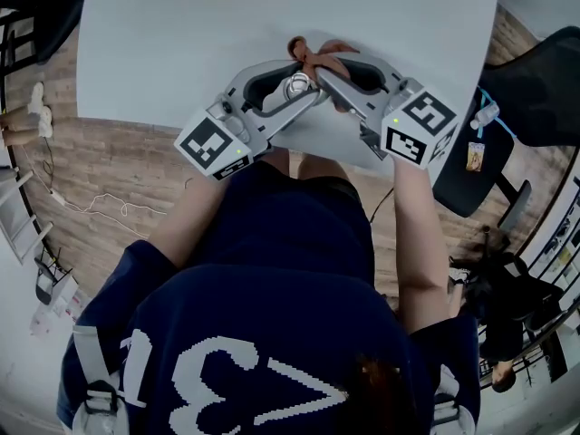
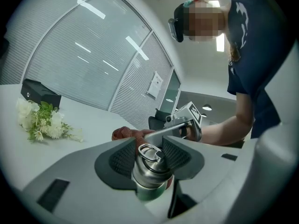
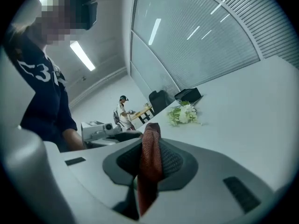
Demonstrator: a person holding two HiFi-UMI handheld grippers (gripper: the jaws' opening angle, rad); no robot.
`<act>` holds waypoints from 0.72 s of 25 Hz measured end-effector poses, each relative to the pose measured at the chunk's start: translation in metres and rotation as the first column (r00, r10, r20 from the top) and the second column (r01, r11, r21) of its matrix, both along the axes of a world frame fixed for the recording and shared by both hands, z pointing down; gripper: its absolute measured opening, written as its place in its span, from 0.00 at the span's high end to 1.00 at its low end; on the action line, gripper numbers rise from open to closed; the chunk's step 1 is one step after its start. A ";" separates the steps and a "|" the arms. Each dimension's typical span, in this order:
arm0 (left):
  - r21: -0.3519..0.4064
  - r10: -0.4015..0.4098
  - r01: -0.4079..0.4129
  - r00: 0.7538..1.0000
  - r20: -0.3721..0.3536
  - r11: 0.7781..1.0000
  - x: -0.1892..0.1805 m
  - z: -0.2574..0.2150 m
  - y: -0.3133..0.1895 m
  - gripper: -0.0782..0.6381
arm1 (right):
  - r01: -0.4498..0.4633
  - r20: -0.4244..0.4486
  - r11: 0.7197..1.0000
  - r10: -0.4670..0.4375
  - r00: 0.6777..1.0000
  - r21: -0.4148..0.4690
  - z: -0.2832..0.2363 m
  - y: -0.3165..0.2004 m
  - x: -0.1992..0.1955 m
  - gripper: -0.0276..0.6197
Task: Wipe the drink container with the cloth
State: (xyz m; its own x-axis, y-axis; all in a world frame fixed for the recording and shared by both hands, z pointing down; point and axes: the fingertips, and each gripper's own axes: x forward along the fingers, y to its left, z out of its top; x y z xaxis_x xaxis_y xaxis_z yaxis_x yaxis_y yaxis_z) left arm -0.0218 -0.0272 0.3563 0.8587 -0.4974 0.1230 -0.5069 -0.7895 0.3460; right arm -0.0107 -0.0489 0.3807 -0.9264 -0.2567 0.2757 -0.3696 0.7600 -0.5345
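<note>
A steel drink bottle [image 2: 149, 169] with a ring-handled lid sits clamped between the pads of my left gripper [image 2: 150, 158], held above the near edge of the pale table [image 1: 181, 53]. From the head view the bottle's lid [image 1: 297, 86] shows between the left jaws [image 1: 304, 89]. My right gripper [image 1: 328, 72] is shut on a reddish-brown cloth [image 3: 150, 160], which hangs in a fold between its pads [image 3: 150, 161]. The cloth [image 1: 313, 54] bunches just beyond the bottle top, and in the left gripper view the cloth [image 2: 128, 134] lies behind the lid, touching or nearly touching it.
A bunch of white flowers [image 2: 44, 121] lies on the table's far side beside a black box [image 2: 39, 93]. A black office chair [image 1: 526, 116] stands to the right of the table. Cables run over the wooden floor [image 1: 100, 179] at left.
</note>
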 end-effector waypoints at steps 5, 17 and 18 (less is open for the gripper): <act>0.020 0.019 -0.020 1.000 0.008 1.000 0.003 0.000 0.007 0.64 | -0.032 -0.133 0.999 0.033 0.991 0.007 0.039 -0.011 0.014 0.84; 0.036 0.065 -0.065 0.998 0.000 0.997 0.006 -0.002 0.013 0.64 | 0.091 -0.071 0.987 -0.101 0.992 -0.131 0.042 -0.006 0.005 0.84; 0.029 0.064 -0.064 0.998 0.008 0.998 0.006 0.000 0.013 0.64 | 0.108 -0.020 0.984 -0.112 0.994 -0.141 0.031 -0.007 0.001 0.84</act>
